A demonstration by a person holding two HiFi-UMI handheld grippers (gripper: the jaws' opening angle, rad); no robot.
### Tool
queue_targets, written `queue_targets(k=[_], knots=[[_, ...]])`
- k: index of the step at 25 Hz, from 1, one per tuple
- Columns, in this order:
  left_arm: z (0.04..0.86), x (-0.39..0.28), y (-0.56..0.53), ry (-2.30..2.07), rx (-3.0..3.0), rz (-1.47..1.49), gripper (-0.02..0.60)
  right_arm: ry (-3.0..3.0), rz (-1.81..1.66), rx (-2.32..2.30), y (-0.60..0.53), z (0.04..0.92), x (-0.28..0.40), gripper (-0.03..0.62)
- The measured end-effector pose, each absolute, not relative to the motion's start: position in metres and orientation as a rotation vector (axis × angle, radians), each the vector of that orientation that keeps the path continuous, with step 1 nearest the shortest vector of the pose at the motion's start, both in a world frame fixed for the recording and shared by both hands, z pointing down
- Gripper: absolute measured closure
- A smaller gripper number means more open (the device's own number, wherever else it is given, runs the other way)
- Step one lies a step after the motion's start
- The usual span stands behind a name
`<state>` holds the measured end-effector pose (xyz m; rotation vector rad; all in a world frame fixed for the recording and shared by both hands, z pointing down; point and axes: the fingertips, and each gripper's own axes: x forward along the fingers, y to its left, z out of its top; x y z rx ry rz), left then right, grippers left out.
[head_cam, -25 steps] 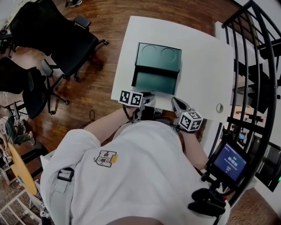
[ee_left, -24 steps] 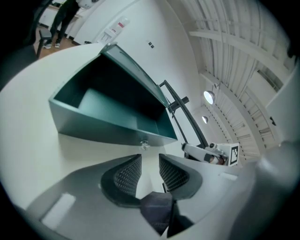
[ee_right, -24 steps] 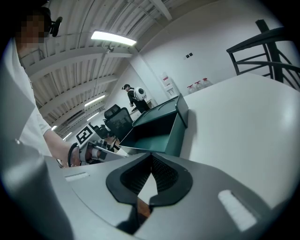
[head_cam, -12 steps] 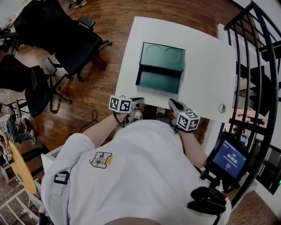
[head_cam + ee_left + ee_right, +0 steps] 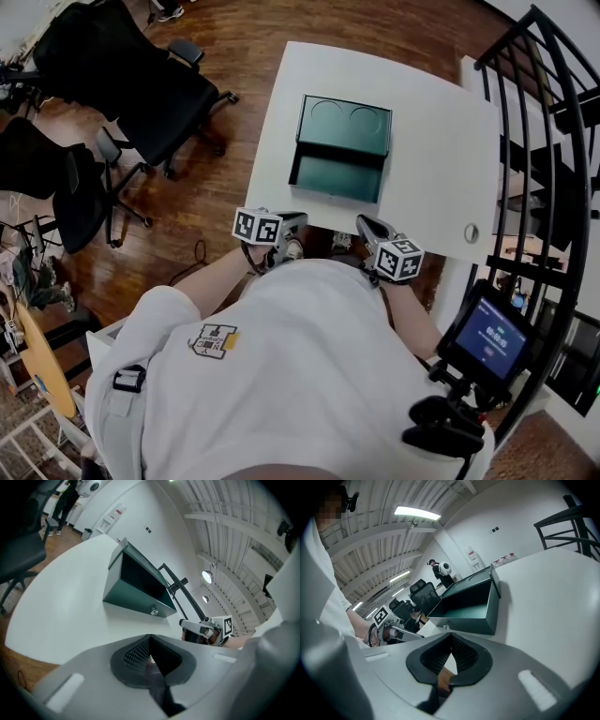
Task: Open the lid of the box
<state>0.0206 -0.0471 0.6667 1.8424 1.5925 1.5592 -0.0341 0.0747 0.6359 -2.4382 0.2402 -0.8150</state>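
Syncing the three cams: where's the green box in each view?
Head view: green box at upper centre, lid swung open on the far side.
Left gripper view: green box at centre, just above the jaws, open.
Right gripper view: green box at centre, just above the jaws, open.
Shared landmark: the white table it stands on, visible in all three views.

The box (image 5: 336,177) sits mid-surface (image 5: 441,159), its lid (image 5: 345,125) upright behind it. Left tool (image 5: 293,222) and right tool (image 5: 364,226) flank the near edge, clear of the box. Chairs (image 5: 141,84) stand left, a railing (image 5: 544,141) right.
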Motion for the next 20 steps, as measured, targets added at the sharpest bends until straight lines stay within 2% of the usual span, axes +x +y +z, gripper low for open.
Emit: queue_targets(k=[20], knots=[[0.6617, 0.0256, -0.0427, 1.597, 1.864, 1.533, 0.581, 0.279, -0.846, -2.473, 0.0729, 0.6348, -0.0307, 0.594]])
